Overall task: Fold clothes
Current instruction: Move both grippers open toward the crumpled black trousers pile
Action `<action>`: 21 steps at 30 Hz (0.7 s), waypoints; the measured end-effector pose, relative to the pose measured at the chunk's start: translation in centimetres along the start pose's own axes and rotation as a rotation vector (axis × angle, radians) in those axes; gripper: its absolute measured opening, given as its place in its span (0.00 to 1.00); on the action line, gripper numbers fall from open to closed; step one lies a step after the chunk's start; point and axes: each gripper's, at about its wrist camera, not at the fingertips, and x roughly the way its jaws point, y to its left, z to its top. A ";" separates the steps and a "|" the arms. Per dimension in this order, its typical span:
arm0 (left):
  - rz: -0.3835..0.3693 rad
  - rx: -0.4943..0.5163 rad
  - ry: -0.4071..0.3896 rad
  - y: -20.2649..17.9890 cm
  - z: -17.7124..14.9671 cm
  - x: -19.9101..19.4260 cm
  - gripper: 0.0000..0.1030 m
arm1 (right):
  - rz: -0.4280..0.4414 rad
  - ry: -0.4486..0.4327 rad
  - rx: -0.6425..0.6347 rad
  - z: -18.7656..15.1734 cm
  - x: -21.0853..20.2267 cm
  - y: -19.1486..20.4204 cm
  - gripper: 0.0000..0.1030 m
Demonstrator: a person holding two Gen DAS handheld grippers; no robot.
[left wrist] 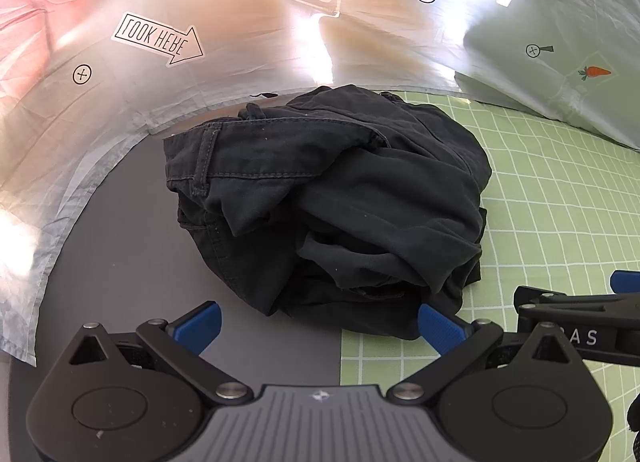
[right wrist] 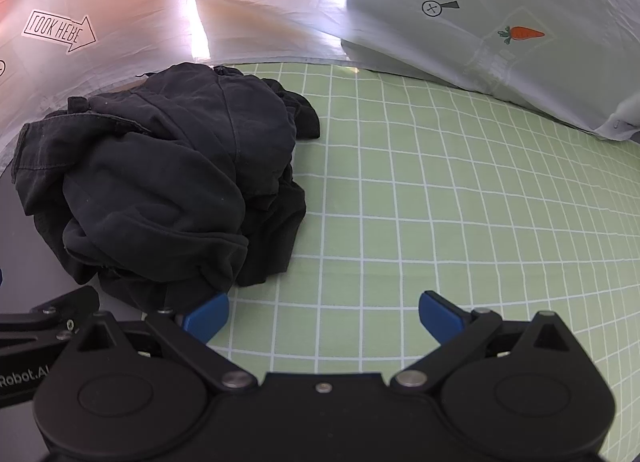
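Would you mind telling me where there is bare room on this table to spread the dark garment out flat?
The widest free patch is the green grid mat, right of the crumpled black garment and bounded behind by the translucent sheet. A narrower bare strip of grey tabletop lies left of the garment, hemmed by that sheet. The near edge is crowded by the open left gripper and right gripper.

Your right gripper (right wrist: 323, 316) hangs with its blue pads spread wide over the green grid mat (right wrist: 460, 198), nothing between them. The crumpled black trousers (right wrist: 160, 190) fill the left of the frame, their near edge just beside your left pad (right wrist: 208, 318).
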 end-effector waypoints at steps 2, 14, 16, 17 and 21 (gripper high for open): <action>-0.002 0.001 0.000 0.0 0.0 0.0 1.00 | 0.001 -0.002 0.001 -0.1 0.0 0.0 0.99; -0.008 0.007 0.002 -0.4 0.1 -0.1 1.00 | -0.006 0.002 0.008 0.0 0.0 -0.3 0.99; -0.007 0.006 0.007 -0.4 0.1 0.1 1.00 | -0.005 0.003 0.009 0.0 0.1 -0.3 0.99; -0.007 0.006 0.009 -0.3 0.1 0.1 1.00 | -0.005 0.004 0.009 0.0 0.1 -0.4 0.99; -0.010 0.004 0.010 -0.2 0.0 0.1 1.00 | -0.004 0.006 0.010 0.0 0.1 -0.4 0.99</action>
